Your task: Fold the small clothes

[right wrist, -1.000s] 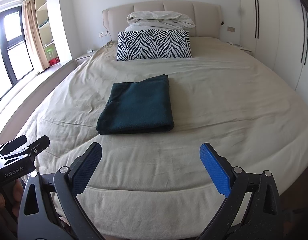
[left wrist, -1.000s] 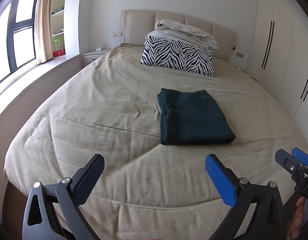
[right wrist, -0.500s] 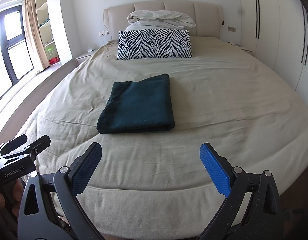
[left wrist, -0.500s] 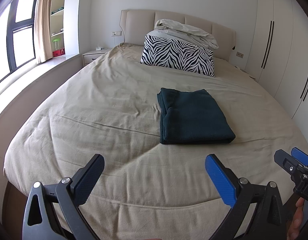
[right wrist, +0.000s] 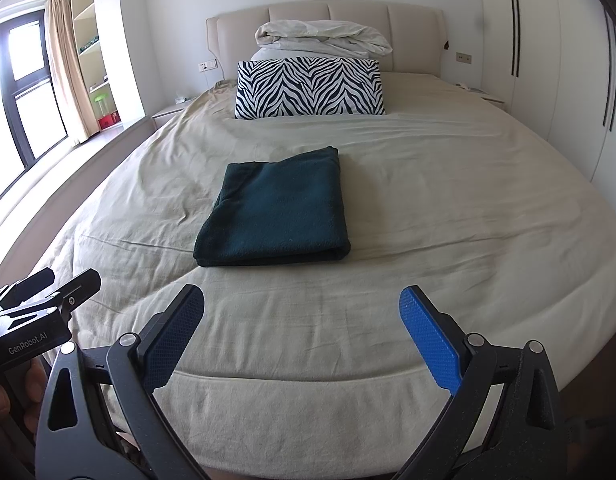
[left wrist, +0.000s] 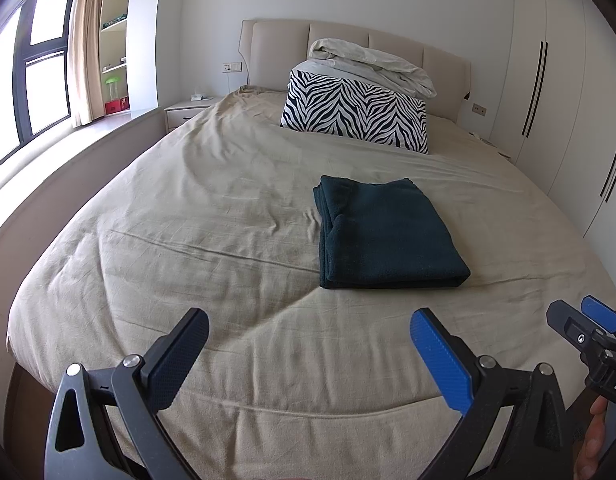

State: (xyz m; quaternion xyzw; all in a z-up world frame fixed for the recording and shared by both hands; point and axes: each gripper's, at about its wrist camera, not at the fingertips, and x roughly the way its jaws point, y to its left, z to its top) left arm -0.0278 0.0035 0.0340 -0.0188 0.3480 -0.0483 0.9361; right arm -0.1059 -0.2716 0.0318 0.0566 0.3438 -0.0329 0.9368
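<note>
A dark teal garment (left wrist: 384,236) lies folded into a neat rectangle on the beige bed (left wrist: 211,240); it also shows in the right wrist view (right wrist: 279,212). My left gripper (left wrist: 308,356) is open and empty, held back over the foot of the bed, well short of the garment. My right gripper (right wrist: 301,336) is open and empty too, beside the left one. Each gripper shows at the edge of the other's view: the right gripper (left wrist: 588,332) and the left gripper (right wrist: 39,300).
A zebra-striped pillow (left wrist: 354,112) and a bundled white duvet (left wrist: 372,64) sit at the headboard. A window ledge (left wrist: 67,152) runs along the left side. White wardrobes (left wrist: 568,92) stand on the right. A nightstand (left wrist: 185,112) is at the far left.
</note>
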